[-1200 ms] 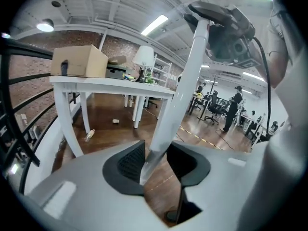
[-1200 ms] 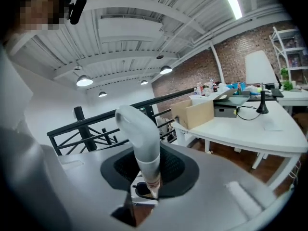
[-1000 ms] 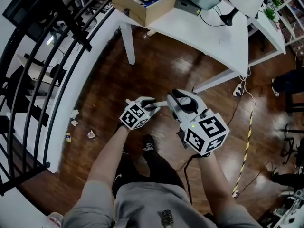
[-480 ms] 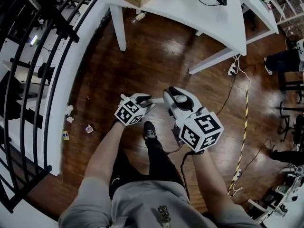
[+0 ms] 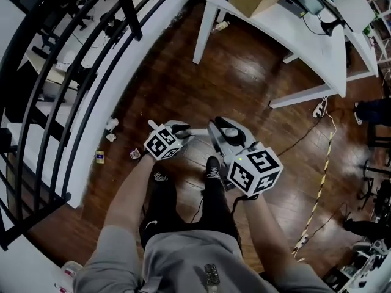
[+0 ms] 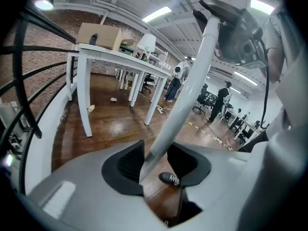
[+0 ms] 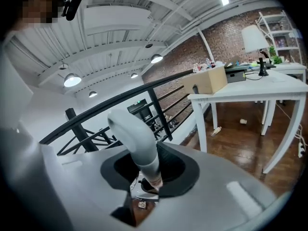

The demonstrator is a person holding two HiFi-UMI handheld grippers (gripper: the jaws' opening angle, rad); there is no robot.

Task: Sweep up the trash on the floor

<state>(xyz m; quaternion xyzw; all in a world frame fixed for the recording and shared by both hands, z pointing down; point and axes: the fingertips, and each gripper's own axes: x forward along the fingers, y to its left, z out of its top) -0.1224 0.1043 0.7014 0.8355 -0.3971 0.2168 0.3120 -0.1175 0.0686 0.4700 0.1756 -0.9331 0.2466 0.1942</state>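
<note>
now, round white pole (image 6: pixel 188 93) in left claw (image 6: pixel 155 163)

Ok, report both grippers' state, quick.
Left gripper: closed on a white pole.
Right gripper: closed on a white handle.

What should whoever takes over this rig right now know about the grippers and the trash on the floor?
Left gripper: fingers shut on a white pole.
Right gripper: fingers shut on a white handle; whether both belong to one tool I cannot tell.
Trash: crumpled paper, a small wrapper and a yellow scrap lie on the wood floor by the white curb under the railing, left of the left gripper in the head view. A bottle-like item lies under the white table.
Done: tools gripped.
Left: none of the trash is gathered yet, so all the sweeping.
</note>
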